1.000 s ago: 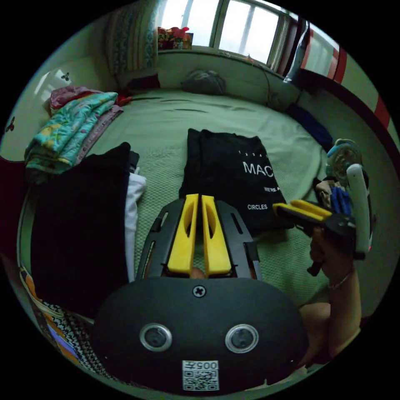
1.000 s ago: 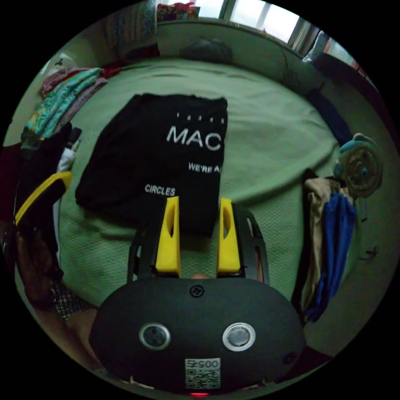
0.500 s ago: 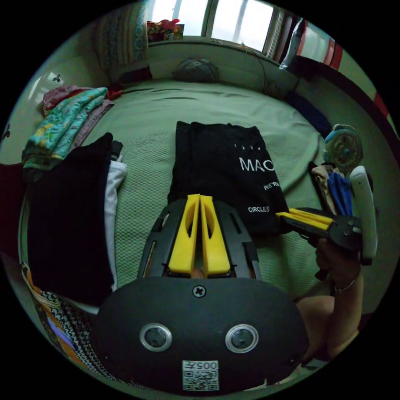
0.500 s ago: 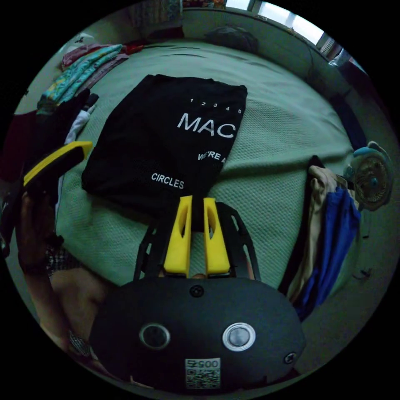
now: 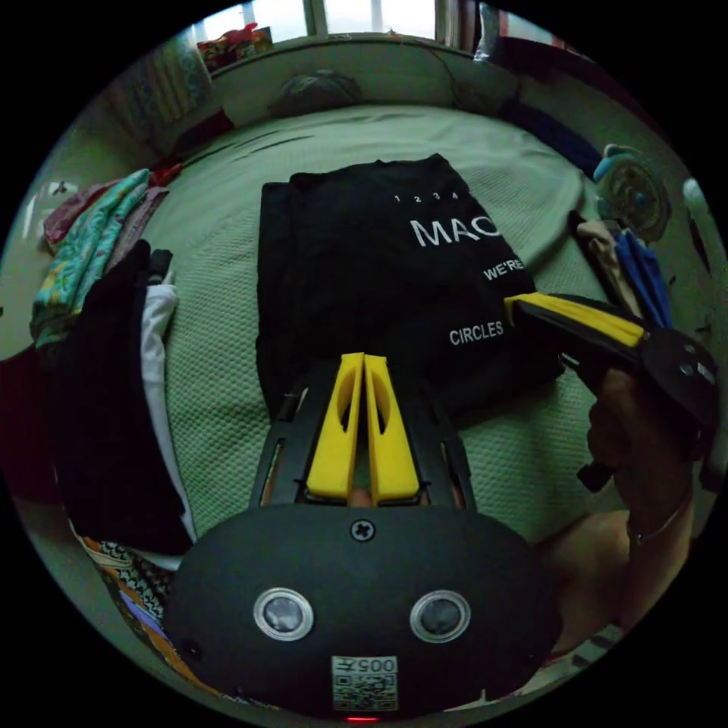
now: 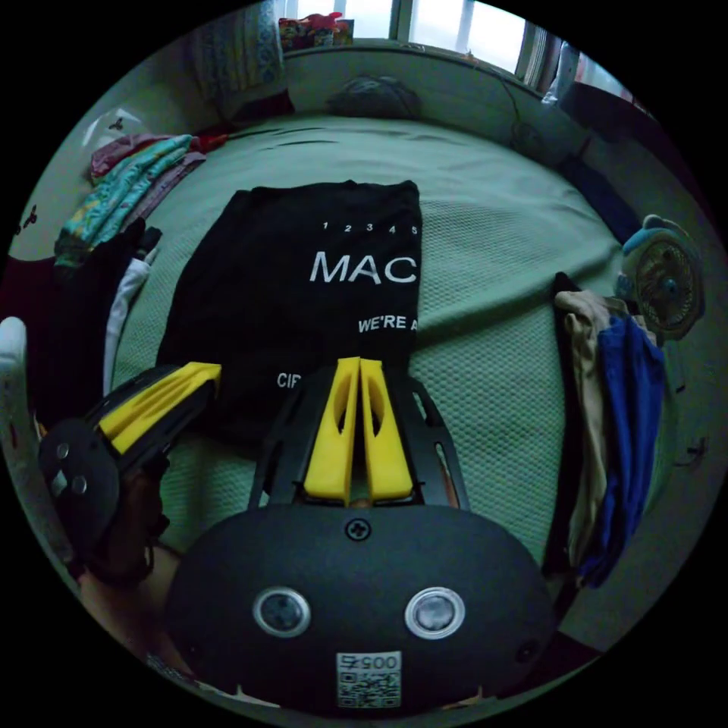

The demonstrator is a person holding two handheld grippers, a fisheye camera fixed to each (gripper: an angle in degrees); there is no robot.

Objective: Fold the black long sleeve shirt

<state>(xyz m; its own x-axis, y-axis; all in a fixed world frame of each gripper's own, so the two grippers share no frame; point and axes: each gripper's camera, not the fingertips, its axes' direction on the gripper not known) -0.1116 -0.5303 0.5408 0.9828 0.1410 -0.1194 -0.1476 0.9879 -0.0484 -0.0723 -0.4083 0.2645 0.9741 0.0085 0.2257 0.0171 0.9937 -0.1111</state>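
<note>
The black long sleeve shirt [image 5: 364, 273] lies folded into a flat rectangle on the green bed cover [image 5: 227, 394], its white lettering facing up. My left gripper [image 5: 362, 356] is shut, its yellow jaws together over the shirt's near edge. It also shows at the shirt's near left corner [image 6: 205, 373]. My right gripper [image 6: 359, 362] is shut above the shirt's near right corner, and it covers part of the lettering. A hand holds that right gripper [image 5: 509, 303], which reaches in from the right. I see no cloth between either pair of jaws.
A stack of dark and white folded clothes [image 5: 114, 379] sits to the left of the shirt, with colourful folded bedding [image 5: 83, 250] behind it. Beige and blue garments [image 6: 614, 409] hang at the bed's right edge beside a small fan [image 6: 663, 280]. A grey bundle [image 6: 375, 95] lies under the window.
My right gripper went from open to shut at the shirt's near right corner. Both grippers moved in closer over the shirt's near edge; the left stayed shut.
</note>
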